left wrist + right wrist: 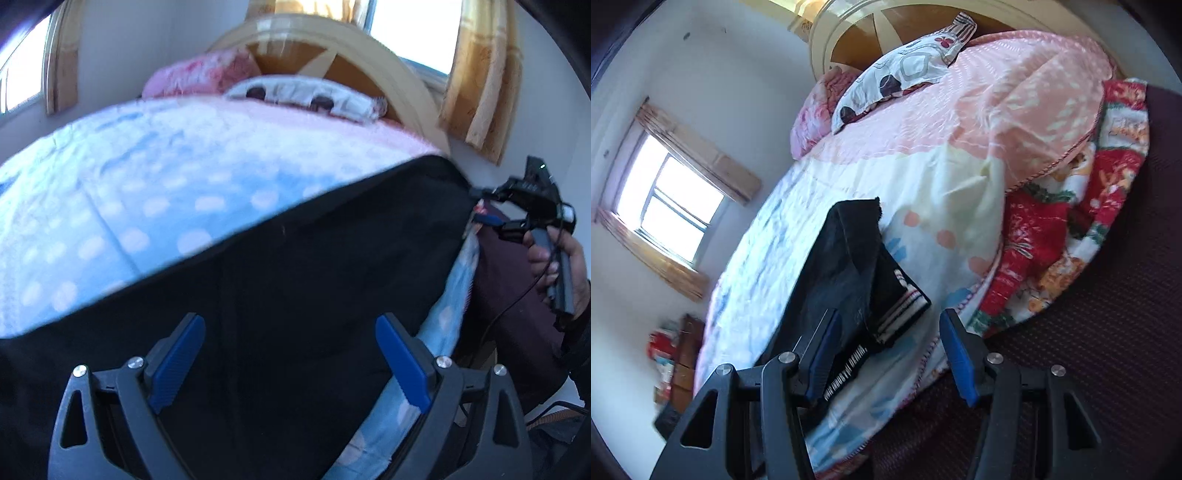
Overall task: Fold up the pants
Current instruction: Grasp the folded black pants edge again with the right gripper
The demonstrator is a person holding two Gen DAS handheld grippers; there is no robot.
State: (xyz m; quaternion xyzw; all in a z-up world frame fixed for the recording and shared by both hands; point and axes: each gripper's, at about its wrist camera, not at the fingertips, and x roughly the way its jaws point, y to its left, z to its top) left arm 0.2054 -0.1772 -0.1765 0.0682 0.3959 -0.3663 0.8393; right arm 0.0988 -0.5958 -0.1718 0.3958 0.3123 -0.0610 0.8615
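Observation:
Black pants lie spread over the blue dotted sheet of a bed. My left gripper hovers over them, open wide, with nothing between its blue pads. In the right wrist view the pants look folded lengthwise, with a striped waistband at the near end. My right gripper stands open just above that end, one finger over the cloth, gripping nothing. From the left wrist view, the right gripper sits at the pants' far right edge, held by a hand.
A patterned pillow and a wooden headboard stand at the bed's head. A pink quilt and a red patterned blanket are heaped on the right. Dark maroon fabric borders the bed. Boxes stand on the floor under a window.

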